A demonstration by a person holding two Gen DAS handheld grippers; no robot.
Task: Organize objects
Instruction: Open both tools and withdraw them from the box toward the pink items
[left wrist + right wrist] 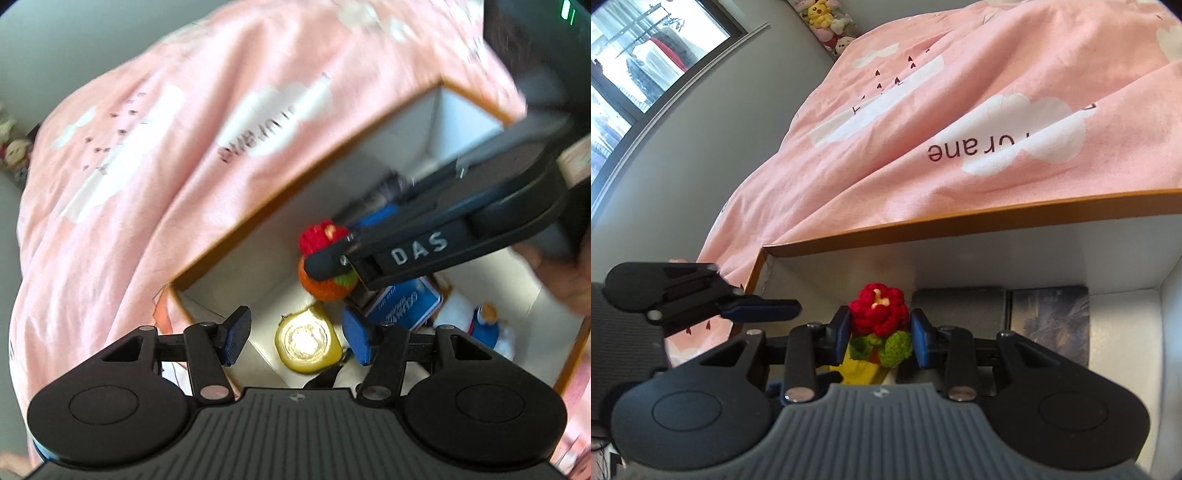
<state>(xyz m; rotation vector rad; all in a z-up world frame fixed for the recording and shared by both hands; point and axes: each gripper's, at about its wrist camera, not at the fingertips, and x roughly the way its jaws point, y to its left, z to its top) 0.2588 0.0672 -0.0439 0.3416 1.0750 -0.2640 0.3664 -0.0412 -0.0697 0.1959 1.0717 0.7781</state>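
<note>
In your right wrist view, your right gripper [879, 332] sits at the lower middle of the frame, its blue pads closed narrowly on a crocheted flower [878, 309] (red petals above, green leaves below, over something yellow). From your left wrist view the same flower [325, 258] appears at centre right, held at the tip of the right gripper [332, 258], which reaches in from the right edge; the flower hangs over the inside of the box [258, 229].

Your left gripper [295, 336] at the bottom of its own frame stands wide with nothing between its pads. Just beyond it, on the box floor, lies a yellow round-faced case [308, 341], and to its right a blue tin [404, 306] and a small plush figure [480, 325].

Farther back in the right wrist view, a grey pouch [960, 306] and a dark printed card [1052, 321] lean against the box's far wall. Beyond the orange rim spreads the pink bed cover [923, 129], with soft toys [827, 22] at the upper middle and a window [635, 66] at upper left.
</note>
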